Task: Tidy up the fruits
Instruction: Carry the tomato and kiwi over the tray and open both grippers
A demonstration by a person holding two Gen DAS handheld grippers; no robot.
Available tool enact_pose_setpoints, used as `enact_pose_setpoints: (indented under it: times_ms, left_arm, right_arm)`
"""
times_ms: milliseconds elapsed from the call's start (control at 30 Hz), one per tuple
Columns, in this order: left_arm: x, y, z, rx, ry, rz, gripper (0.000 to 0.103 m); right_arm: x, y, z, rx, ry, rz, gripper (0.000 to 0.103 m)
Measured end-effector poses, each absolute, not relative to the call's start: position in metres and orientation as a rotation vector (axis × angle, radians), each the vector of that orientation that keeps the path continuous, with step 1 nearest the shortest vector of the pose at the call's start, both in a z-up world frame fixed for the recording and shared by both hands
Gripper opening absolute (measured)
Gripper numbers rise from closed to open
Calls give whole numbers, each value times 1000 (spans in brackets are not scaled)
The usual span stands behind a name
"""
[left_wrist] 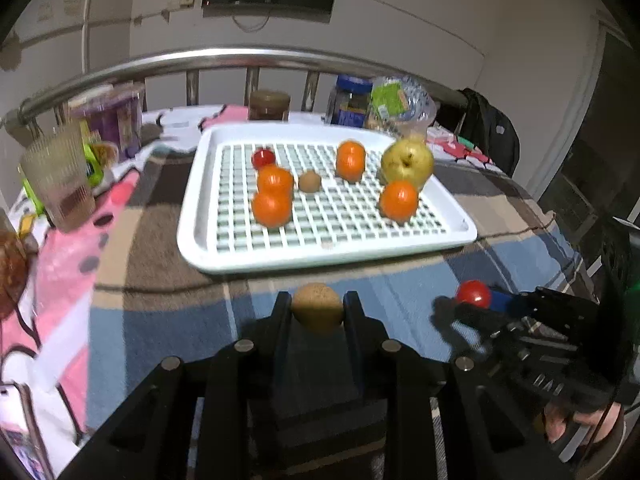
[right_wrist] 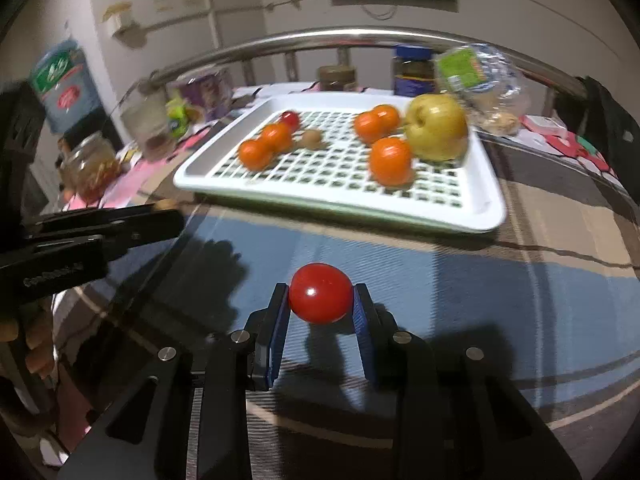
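Both fruits in hand belong with their like on the white slotted tray (left_wrist: 248, 258). The sound way to finish this step, I judge, is to carry each one over the tray's near rim, lower it beside its match, and part the fingers only once it rests on the grid, since round fruit rolls if dropped.

The left tool (left_wrist: 317, 310) is closed on a small brown kiwi (left_wrist: 317, 307), pinched at its sides and held short of the tray's near rim, above the plaid cloth (left_wrist: 168, 240). Its match, another kiwi (left_wrist: 309, 181), lies near the tray's middle, just right of two oranges (left_wrist: 273, 194).

The right tool (right_wrist: 321, 300) grips a red tomato (right_wrist: 321, 293) between its blue pads (right_wrist: 362, 312), also short of the near rim. A second tomato (right_wrist: 291, 119) sits toward the tray's far left corner, behind the oranges. A yellow-green apple (right_wrist: 437, 130) occupies the tray's far right, with more oranges just beside it.
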State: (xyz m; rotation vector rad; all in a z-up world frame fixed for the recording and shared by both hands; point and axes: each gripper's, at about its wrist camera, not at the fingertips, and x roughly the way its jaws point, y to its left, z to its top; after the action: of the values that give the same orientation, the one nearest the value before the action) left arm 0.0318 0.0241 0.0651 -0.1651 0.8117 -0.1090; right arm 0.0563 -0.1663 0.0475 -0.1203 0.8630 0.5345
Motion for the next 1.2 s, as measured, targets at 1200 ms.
enact_pose_setpoints:
  times_ms: [1200]
  left_arm:
    - [166,-9,31,-102,956,-106,28]
  right_arm:
    - [206,-178,43,-97,1012,408,30]
